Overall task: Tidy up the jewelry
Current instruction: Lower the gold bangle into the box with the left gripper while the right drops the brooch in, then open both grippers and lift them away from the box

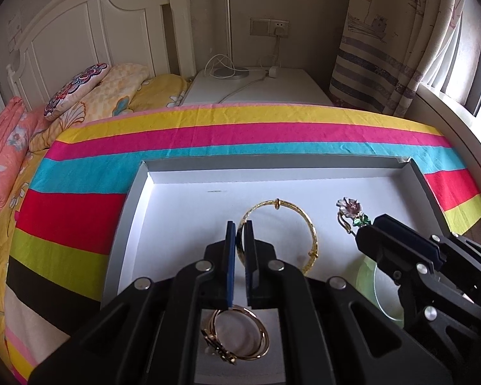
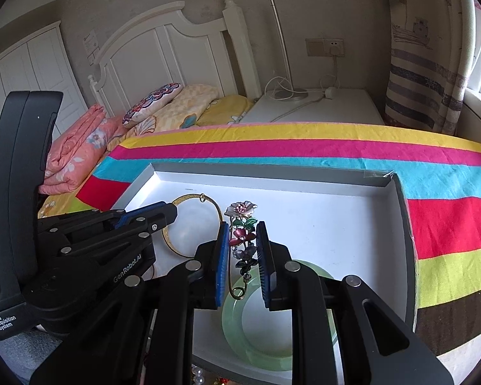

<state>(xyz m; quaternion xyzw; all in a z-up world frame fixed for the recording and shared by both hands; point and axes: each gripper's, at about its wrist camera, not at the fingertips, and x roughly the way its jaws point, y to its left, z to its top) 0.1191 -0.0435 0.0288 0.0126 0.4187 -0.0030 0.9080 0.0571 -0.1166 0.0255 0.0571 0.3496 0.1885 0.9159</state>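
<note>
A shallow white tray (image 1: pixel 176 192) (image 2: pixel 352 224) lies on a striped cloth. My left gripper (image 1: pixel 240 227) is shut on the near rim of a gold bangle (image 1: pixel 308 221) that lies in the tray; the bangle also shows in the right wrist view (image 2: pixel 189 196). My right gripper (image 2: pixel 243 234) is shut on a flower brooch (image 2: pixel 242 221) with pink and green enamel petals; its top shows in the left wrist view (image 1: pixel 349 208). A pale green jade bangle (image 2: pixel 237 337) lies under the right gripper. A gold ring set (image 1: pixel 237 337) lies under the left gripper.
The striped cloth (image 1: pixel 208 128) covers the surface around the tray. Behind it are a bed with pillows (image 1: pixel 80 86), a white nightstand (image 1: pixel 272 86) with a lamp and cables, and a curtain (image 1: pixel 384 48). Beads show at the bottom edge of the right wrist view (image 2: pixel 197 373).
</note>
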